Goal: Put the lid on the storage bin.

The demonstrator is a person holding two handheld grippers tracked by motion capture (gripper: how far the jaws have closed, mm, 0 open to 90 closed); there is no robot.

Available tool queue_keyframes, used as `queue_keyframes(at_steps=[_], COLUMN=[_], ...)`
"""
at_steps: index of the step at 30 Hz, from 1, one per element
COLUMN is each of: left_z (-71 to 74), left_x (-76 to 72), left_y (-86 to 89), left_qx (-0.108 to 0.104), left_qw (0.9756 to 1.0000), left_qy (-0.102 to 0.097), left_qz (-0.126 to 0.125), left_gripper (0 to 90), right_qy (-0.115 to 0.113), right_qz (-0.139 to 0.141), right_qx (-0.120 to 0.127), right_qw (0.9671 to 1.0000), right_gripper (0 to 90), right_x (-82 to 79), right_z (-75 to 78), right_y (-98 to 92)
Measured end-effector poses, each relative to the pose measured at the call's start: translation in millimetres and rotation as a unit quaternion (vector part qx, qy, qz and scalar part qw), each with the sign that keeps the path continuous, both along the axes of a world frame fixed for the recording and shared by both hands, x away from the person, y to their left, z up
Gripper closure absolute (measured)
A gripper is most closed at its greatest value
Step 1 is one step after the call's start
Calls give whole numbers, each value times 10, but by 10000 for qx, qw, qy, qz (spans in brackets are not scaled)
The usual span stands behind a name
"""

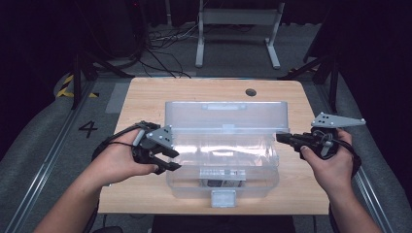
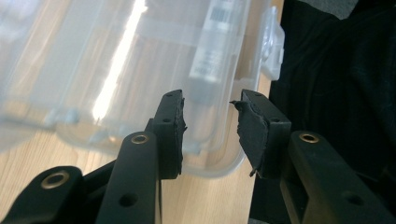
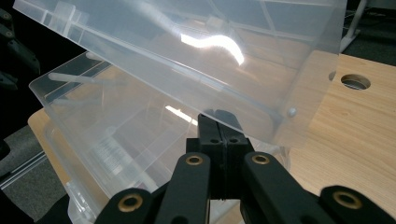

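Your right claw (image 1: 282,138) is pressed together under the lid (image 1: 226,115); hold it steady. Your left claw (image 1: 172,159), jaws apart, sits lower left by the box (image 1: 223,187).

The clear box (image 1: 223,165) sits mid-table (image 1: 145,97), its lid (image 1: 226,115) raised behind it. The left gripper (image 1: 170,158) is at its left end, the right gripper (image 1: 282,138) at its right.
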State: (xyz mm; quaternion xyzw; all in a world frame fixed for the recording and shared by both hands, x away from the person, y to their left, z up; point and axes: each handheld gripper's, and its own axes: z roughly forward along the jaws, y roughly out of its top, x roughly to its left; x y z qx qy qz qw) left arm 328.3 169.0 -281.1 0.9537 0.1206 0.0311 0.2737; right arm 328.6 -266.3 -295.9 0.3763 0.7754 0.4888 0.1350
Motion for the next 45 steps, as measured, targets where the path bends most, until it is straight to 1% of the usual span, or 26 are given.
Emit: queue_keyframes(at_steps=[3, 5, 9, 14, 15, 16, 17, 18, 21, 24, 26, 29, 30, 31, 32, 33, 34, 35, 36, 38, 40, 41, 42, 43, 44, 45], left_z=[-21, -34, -66, -166, -194, -226, -226, -264, -319, -384, -450, -513, -544, -561, -587, -614, -659, -659, -682, -751, -849, -849, -878, -927, -927, -986], left_x=[5, 19, 80, 234, 278, 320, 320, 367, 447, 527, 592, 655, 684, 699, 726, 741, 773, 773, 788, 822, 868, 868, 878, 908, 908, 945], left_y=[116, 164, 261, 445, 485, 521, 521, 561, 624, 680, 710, 731, 737, 741, 746, 743, 738, 738, 737, 731, 718, 718, 710, 699, 699, 687], left_qx=[-50, -19, -31, -165, -176, -160, -160, -240, -322, -359, -418, -456, -510, -521, -502, -520, -453, -453, -436, -537, -492, -492, -479, -448, -448, -387], left_qw=[9999, 9997, 9991, 9962, 9954, 9946, 9946, 9925, 9902, 9869, 9838, 9796, 9770, 9754, 9738, 9715, 9702, 9702, 9690, 9646, 9623, 9623, 9603, 9591, 9591, 9565], left_qy=[29, 9, 98, 242, 239, 171, 171, 168, 241, 187, 101, 109, 129, 114, 109, 89, -14, -14, -49, -13, -53, -53, -50, -103, -103, -181], left_qz=[160, 252, 408, 816, 911, 1011, 1011, 1185, 1336, 1563, 1738, 1956, 2066, 2139, 2214, 2310, 2379, 2379, 2430, 2582, 2676, 2676, 2748, 2794, 2794, 2885], left_gripper=[613, 609, 597, 595, 594, 576, 540, 540, 540, 506, 458, 410, 399, 399, 392, 382, 363, 362, 362, 357, 346, 345, 345, 341, 340, 340], right_qy=[7, 10, 6, 24, 19, 18, 18, 17, 10, 10, 23, 33, 30, 30, 41, 59, 80, 80, 87, 112, 124, 124, 137, 161, 161, 161], right_qz=[-1, -5, -5, 23, 23, 32, 32, 42, 63, 78, 94, 102, 103, 103, 101, 115, 112, 112, 123, 141, 177, 177, 207, 236, 236, 227], right_qx=[-6, 20, 71, 71, 65, 57, 57, 48, 63, 72, 81, 95, 81, 81, 75, 91, 96, 96, 80, 87, 46, 46, 25, -24, -24, -68], right_qw=[10000, 10000, 10000, 10000, 10000, 10000, 10000, 10000, 10000, 9999, 9999, 9999, 9999, 9999, 9999, 9999, 9999, 9999, 9999, 9998, 9998, 9998, 9997, 9996, 9996, 9996], right_gripper=[900, 900, 900, 900, 900, 900, 900, 900, 900, 900, 900, 900, 900, 900, 900, 900, 900, 900, 900, 900, 900, 900, 900, 900, 900, 900], right_x=[-19, -30, -69, -111, -116, -125, -125, -135, -159, -178, -193, -220, -229, -229, -236, -247, -264, -264, -274, -299, -332, -332, -347, -362, -362, -377], right_z=[-12, -21, -34, -53, -54, -58, -58, -62, -73, -83, -96, -121, -130, -130, -135, -143, -156, -156, -165, -184, -202, -202, -207, -216, -216, -227], right_y=[1, -3, -3, 1, 3, 6, 6, 8, 20, 24, 27, 41, 43, 43, 46, 48, 50, 50, 49, 54, 63, 63, 70, 79, 79, 85])
